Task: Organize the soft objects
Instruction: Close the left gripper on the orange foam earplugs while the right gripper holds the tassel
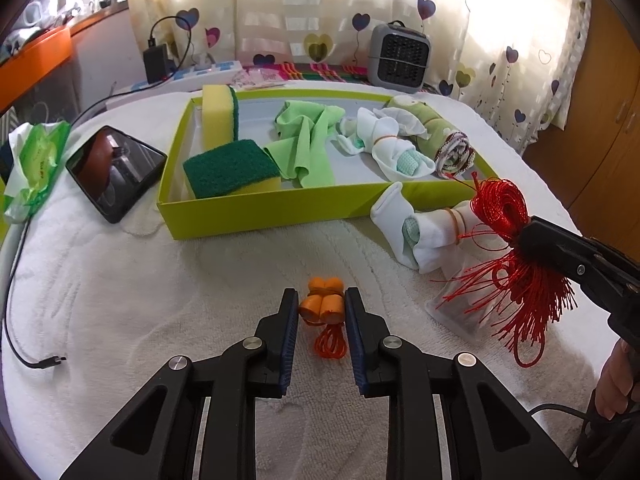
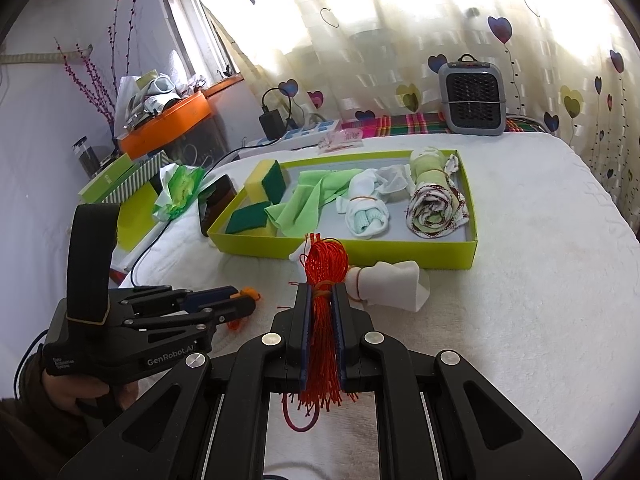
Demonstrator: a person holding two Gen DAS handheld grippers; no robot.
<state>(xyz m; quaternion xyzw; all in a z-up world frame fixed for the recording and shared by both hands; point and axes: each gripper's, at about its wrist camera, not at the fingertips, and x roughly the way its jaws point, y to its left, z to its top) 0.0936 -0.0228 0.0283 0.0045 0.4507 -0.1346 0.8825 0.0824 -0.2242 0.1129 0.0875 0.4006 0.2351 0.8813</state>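
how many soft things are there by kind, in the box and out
sponges: 2
green cloth: 1
white sock bundles: 2
rolled towel: 1
red cord bundle: 1
orange bundle: 1
total: 8

— Was anything readable in the two views?

— Only on the left gripper, seen from the right wrist camera: "GenRobot.AI" stood in pale letters along the side of its black body

— And the small lines next to that?

— Three tiny lines of print sat there, too small to make out

— The green packet?

— Its printing was blurred; nothing could be read
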